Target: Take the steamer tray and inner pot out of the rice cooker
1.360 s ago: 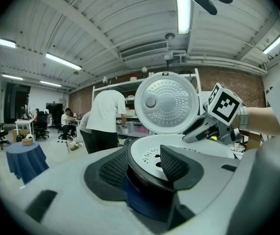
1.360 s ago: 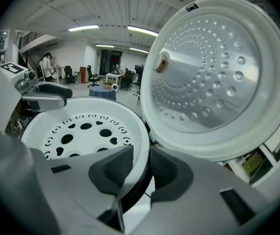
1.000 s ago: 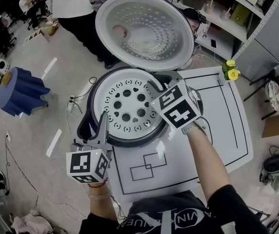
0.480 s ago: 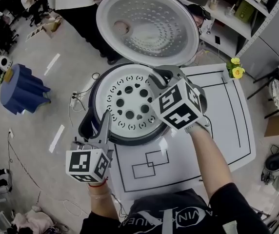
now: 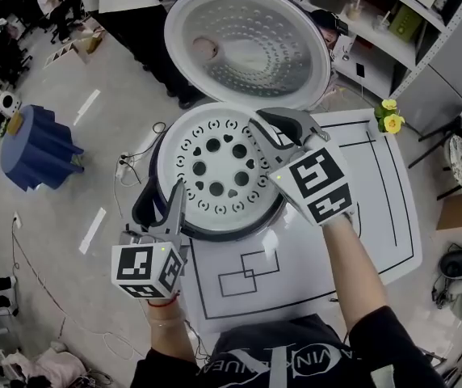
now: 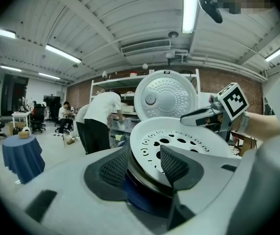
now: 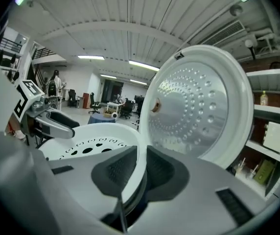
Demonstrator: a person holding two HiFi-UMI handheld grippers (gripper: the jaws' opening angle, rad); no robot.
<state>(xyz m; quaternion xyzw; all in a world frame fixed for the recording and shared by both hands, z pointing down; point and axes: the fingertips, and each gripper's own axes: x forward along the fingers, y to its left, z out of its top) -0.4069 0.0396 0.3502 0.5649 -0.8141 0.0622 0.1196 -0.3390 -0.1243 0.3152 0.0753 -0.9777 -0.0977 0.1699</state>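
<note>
Raised since a sec ago: right gripper (image 5: 257, 124), and w/ it the R edge of the steamer tray (image 5: 215, 168). Flat in the rice cooker (image 5: 144, 207) back then, now tilted, L edge low at the rim. Just been closing its jaws; now pinched on the tray's white rim, one pad each side. No shift from left gripper (image 5: 176, 196): clamped at the near-L rim, inner pot (image 6: 139, 174) lip and tray edge between pads. Prob. a steadying hold, exact contact hard to read. Behind, lid (image 5: 247, 43) open and tipped back, clear of the lift path.

Step in hand, by the look of it: no. 1, getting the tray out; pot not yet started.

Next calls for: easing off on the L if tray edge caught there, lifting straight up clear of the rim, levelling out, then across to the desk (image 5: 340, 253) at R. Firm pinch needed on that thin, slick rim.
</note>
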